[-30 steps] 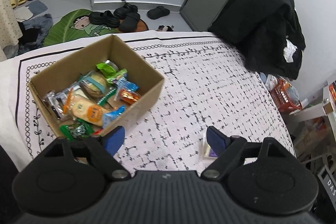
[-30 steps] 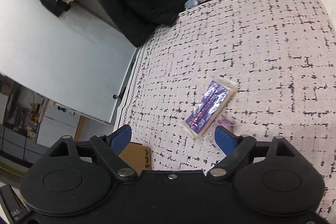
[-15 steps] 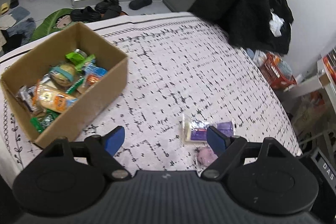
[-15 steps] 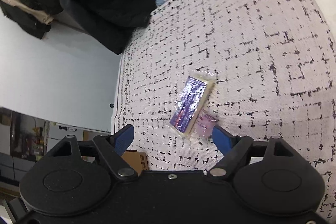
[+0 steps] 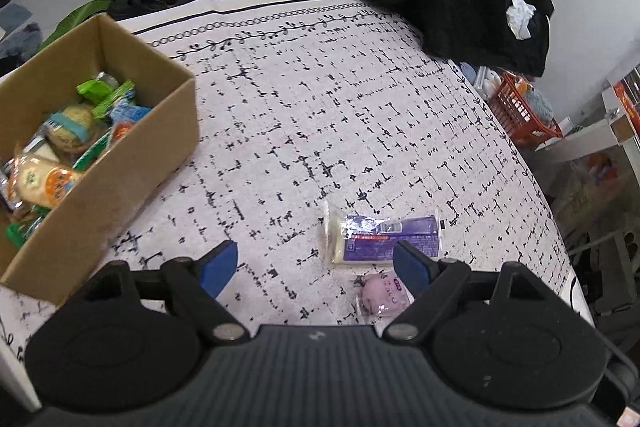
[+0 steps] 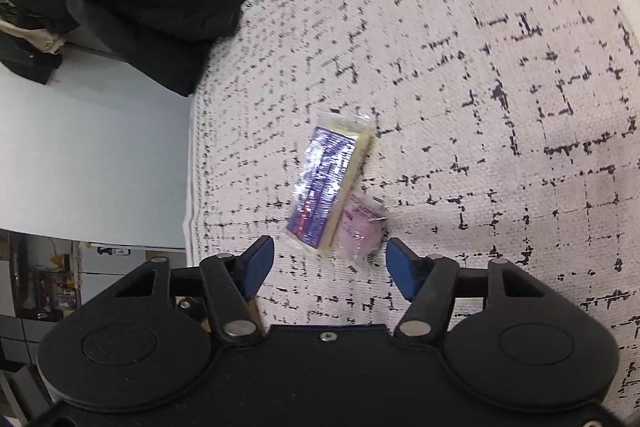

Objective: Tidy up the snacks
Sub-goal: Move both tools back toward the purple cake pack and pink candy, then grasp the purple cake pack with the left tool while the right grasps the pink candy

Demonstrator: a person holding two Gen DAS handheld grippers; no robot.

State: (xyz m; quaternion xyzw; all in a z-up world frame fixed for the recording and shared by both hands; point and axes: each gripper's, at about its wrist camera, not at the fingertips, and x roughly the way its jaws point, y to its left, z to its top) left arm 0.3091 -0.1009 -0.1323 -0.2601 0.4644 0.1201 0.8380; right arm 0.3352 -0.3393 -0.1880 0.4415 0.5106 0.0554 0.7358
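Broadly, the patterned worktop [image 5: 360, 115] carries a cardboard box [image 5: 132, 163] of snacks at left. Ahead of the closing, empty right tongs [image 6: 330, 259], a purple bar [image 6: 326, 183] lies lengthwise beside a pink packet [image 6: 360, 227]. Left tongs [image 5: 316, 265] gape empty, equally near.

We see a brown cardboard box [image 5: 120, 163], open at the top, sitting on a white cloth with black dashes [image 5: 320, 115]. The box is crowded with wrapped snacks [image 5: 76, 143] in green, blue, orange and clear packets, lying jumbled at mixed angles. Well apart from the box, two more snacks lie flat on the cloth. One is a rectangular clear-wrapped bar with a purple label [image 5: 384, 239] [image 6: 328, 187]. Touching its long side, on the side farther from the box, lies a small pink packet [image 5: 382, 295] [image 6: 360, 227].
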